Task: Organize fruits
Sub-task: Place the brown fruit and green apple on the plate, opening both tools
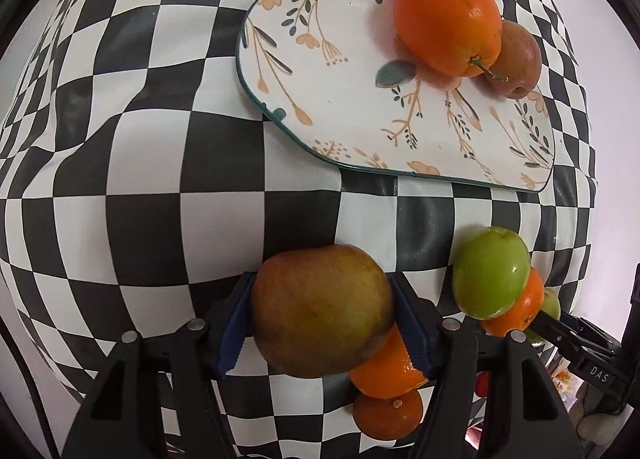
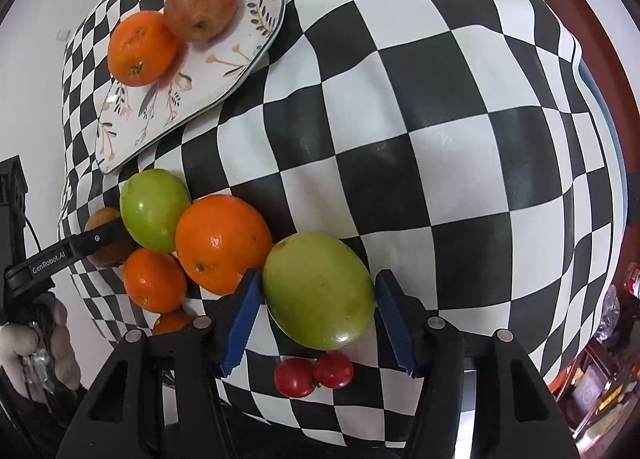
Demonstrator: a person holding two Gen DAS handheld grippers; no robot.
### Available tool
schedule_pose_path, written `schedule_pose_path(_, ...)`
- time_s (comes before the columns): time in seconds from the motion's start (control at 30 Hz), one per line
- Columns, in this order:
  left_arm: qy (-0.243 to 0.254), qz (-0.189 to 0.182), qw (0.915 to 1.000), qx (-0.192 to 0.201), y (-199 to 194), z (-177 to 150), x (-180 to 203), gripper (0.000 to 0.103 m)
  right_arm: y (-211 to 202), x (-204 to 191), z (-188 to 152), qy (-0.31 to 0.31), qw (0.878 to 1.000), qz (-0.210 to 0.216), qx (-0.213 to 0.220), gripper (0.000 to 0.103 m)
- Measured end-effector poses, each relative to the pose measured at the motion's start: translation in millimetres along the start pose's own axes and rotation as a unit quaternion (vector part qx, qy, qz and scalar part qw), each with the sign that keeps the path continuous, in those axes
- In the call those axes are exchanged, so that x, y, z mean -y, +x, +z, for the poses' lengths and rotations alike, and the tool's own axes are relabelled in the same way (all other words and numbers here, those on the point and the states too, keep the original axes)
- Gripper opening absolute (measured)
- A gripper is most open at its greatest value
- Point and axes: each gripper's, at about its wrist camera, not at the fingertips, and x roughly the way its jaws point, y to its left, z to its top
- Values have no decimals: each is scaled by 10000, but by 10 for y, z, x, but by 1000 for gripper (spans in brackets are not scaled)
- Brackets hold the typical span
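Note:
My left gripper (image 1: 322, 323) is shut on a red-green mango (image 1: 320, 309), held above loose oranges (image 1: 386, 373). The floral plate (image 1: 352, 107) lies ahead with an orange (image 1: 446, 21) and a red apple (image 1: 516, 59) on it. My right gripper (image 2: 318, 323) is open around a green mango (image 2: 318, 291) that rests on the cloth, its pads not touching it. In the right wrist view the left gripper's finger (image 2: 88, 241) crosses the red-green mango (image 2: 102, 237). The plate (image 2: 224, 71) shows at upper left.
A green apple (image 2: 154, 209), a big orange (image 2: 222, 243) and a small orange (image 2: 154, 279) crowd left of my right gripper. Two cherry tomatoes (image 2: 314, 373) lie below the green mango. The checkered cloth (image 2: 440, 139) covers the table; its edges drop off left and right.

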Motion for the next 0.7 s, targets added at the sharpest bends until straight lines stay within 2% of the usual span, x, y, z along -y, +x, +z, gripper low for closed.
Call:
schedule_pose_path(0.03,-14,12,10000,-3,5,2,-15,64,19,17,19,74,10000,51,-23,62)
schedule_pose_path(0.07,-27,24,10000,-7,21,92,145,64,47,-1,36,95,9999,86,-35,62)
schedule_pose_path(0.3,-103,-39,9999,89,-74,94,202,63,32,-17,33,76,9998,175,-58,60)
schedule_pose_path(0.4,-83,-79,9998,152,-228,126,197,63,-56,-54,8,89,9997,189,95,60)
schedule_pose_path(0.6,-66,-277,9987,417,-648,96,227,63,-406,-189,123,68,9978,505,420,60)
schedule_pose_path(0.7,30,-346,9975,611,-844,299,240,63,-599,-339,319,-4,9958,661,634,60)
